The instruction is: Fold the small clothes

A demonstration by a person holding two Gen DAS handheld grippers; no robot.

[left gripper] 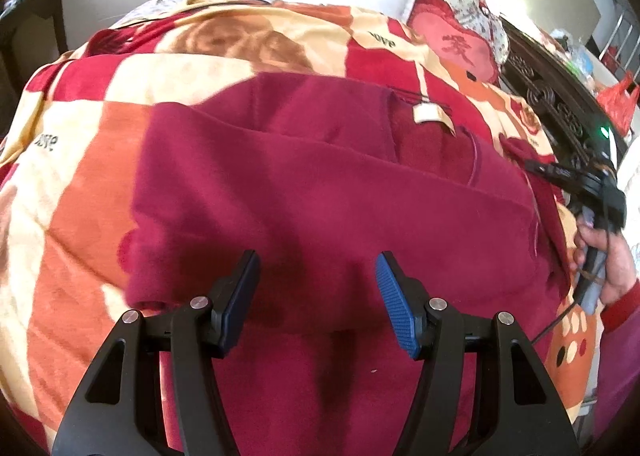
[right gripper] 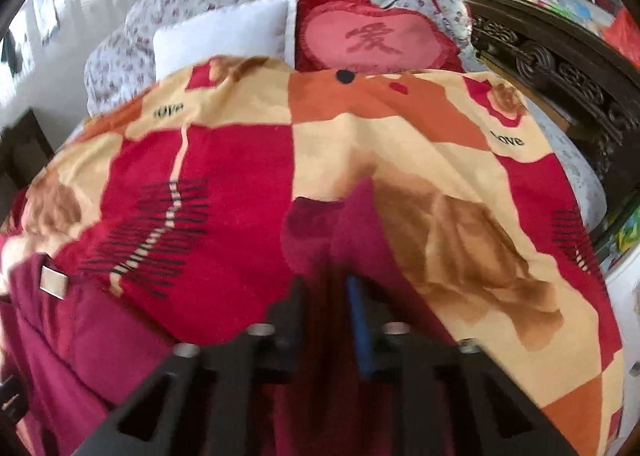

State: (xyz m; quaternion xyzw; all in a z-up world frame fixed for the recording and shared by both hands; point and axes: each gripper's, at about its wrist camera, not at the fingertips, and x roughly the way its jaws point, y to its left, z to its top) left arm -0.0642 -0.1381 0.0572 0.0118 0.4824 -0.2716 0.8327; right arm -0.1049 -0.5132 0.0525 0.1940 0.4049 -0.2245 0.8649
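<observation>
We saw a dark crimson fleece garment (left gripper: pixel 320 183) spread nearly flat on the bed, its body partly doubled over so that one fold edge ran slantwise across it. A small cream label (left gripper: pixel 427 113) showed at the open neckline, which faced upward. We found the fabric soft and napped, lightly creased. One sleeve (right gripper: pixel 324 223) stretched away from the body, its cuff end rumpled and raised.

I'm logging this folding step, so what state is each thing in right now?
Left gripper: open, over the garment, nothing between its jaws.
Right gripper: shut on a fold of the garment.
Maroon garment: lying partly folded on the blanket, label showing.
Blanket: spread over the bed.
</observation>
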